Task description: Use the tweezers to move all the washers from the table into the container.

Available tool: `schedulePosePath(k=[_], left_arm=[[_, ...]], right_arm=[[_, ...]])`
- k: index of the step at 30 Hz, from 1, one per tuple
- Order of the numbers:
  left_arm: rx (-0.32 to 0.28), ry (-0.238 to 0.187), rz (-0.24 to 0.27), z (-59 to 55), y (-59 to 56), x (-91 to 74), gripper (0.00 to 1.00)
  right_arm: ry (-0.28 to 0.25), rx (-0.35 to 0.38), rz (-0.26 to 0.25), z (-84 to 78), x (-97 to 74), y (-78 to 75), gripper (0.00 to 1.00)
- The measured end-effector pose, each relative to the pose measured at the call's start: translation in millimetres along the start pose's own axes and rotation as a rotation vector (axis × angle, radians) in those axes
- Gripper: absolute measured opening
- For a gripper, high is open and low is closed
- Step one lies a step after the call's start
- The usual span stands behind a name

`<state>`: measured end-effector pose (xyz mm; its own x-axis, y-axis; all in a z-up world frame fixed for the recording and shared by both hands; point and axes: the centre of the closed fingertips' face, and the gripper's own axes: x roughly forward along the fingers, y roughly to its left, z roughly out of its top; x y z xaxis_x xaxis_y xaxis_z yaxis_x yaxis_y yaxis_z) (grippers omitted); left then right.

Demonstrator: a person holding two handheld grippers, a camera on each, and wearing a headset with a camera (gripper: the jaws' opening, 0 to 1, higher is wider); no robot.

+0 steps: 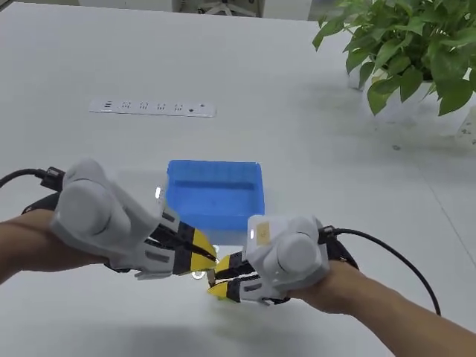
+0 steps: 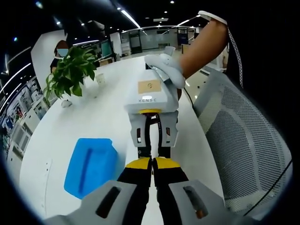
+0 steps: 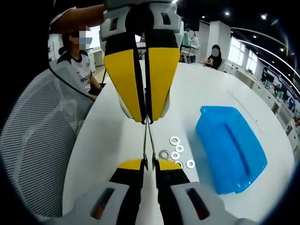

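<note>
Blue plastic forms the container [image 1: 216, 195], which sits open on the white table [image 1: 320, 171] just on the far side of the two grippers. The left gripper [image 1: 202, 253] and the right gripper [image 1: 221, 279] meet nose to nose at the near middle of the table, their yellow-tipped jaws almost touching. In the right gripper view, the slim metal tweezers [image 3: 148, 138] run in a straight line between them. One end is clenched between the left gripper's yellow jaws and the other is pinched between the right gripper's own, so both claws are closed on the same tool. In the left gripper view, that gripper's jaws are pressed close together and aimed straight at the right gripper, though the tweezers are too thin to make out there. A small cluster of washers [image 3: 175, 155] lies flat on the table beside the tweezers, between them and the container, close to its near edge and outside it. A white power strip [image 1: 152, 108] lies far off to the left and a potted plant [image 1: 405, 44] stands at the far right corner. A mesh chair [image 3: 42, 136] stands at the near edge of the table, and other people are seated beyond it.
</note>
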<state>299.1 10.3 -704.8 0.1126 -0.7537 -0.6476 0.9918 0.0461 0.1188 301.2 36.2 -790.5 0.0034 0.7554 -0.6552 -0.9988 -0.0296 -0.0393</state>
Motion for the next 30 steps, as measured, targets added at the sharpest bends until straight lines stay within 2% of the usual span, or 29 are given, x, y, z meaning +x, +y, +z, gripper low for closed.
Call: schedulePosePath(k=[15, 30], left_arm=[[-0.001, 0.007, 0.031, -4.5, 9.6, -8.8, 0.06], [-0.009, 0.031, 0.039, -15.2, 13.7, -16.2, 0.06]], right_arm=[[-0.014, -0.013, -0.029, 7.9, 4.6, -13.2, 0.12], [-0.026, -0.012, -0.028, 14.7, 16.0, -16.7, 0.12]])
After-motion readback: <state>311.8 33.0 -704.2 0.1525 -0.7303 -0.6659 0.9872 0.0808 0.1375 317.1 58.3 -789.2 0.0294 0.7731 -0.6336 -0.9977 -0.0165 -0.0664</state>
